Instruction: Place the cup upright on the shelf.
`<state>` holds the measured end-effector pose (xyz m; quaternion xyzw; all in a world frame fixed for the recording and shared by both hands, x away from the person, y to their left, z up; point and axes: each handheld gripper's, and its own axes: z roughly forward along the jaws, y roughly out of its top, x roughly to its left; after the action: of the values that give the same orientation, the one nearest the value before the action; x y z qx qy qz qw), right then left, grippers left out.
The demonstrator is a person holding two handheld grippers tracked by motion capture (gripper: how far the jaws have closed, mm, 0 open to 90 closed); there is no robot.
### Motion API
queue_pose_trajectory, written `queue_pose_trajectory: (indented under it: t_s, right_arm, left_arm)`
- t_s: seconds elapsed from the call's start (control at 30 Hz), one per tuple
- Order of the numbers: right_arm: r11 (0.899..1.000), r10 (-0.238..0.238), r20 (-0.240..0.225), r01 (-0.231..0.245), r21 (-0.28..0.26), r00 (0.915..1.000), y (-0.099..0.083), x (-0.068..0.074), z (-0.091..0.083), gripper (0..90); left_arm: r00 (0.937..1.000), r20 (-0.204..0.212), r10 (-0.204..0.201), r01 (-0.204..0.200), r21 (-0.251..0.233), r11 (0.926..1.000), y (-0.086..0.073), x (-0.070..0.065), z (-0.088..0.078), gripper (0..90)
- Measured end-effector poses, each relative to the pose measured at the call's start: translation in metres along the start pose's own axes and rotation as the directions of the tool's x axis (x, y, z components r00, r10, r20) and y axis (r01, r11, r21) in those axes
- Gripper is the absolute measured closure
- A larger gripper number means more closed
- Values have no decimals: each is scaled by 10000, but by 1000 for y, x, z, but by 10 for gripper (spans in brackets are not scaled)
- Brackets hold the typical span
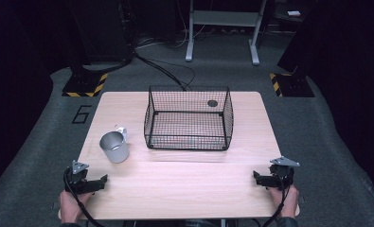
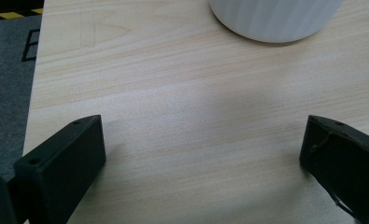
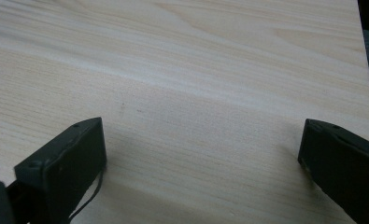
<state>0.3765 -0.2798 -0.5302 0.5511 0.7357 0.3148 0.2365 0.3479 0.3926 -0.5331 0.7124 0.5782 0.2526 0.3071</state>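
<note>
A silvery cup (image 1: pixel 114 146) with a small handle stands upright on the left half of the wooden table (image 1: pixel 184 189). Right of it, at the table's middle, sits a black wire basket (image 1: pixel 188 142) with nothing visible inside. My left gripper (image 1: pixel 97 182) rests near the front left corner, a little in front of the cup. In the left gripper view its jaws (image 2: pixel 203 140) stand wide open over bare wood, and the cup's ribbed pale base (image 2: pixel 275 18) lies ahead at the top. My right gripper (image 1: pixel 262 178) sits near the front right corner, open (image 3: pixel 201 140) above bare tabletop.
A small dark round mark (image 1: pixel 212 103) shows on the table behind the basket. Beyond the table, on grey floor, are stand bases with yellow-black stripes (image 1: pixel 85 85), cables (image 1: pixel 165 71) and a grey metal frame (image 1: pixel 222 28). Bare wood stretches between my two grippers.
</note>
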Motion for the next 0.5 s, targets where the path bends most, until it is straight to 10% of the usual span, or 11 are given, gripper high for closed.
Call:
queue_pose_trajectory:
  t_s: [0.5]
  right_arm:
    - [10000,23,11,-23,11,10000,0,0,0,14]
  left_arm:
    - [9923,1239,54,69,-992,9950,24,-10,-9,0]
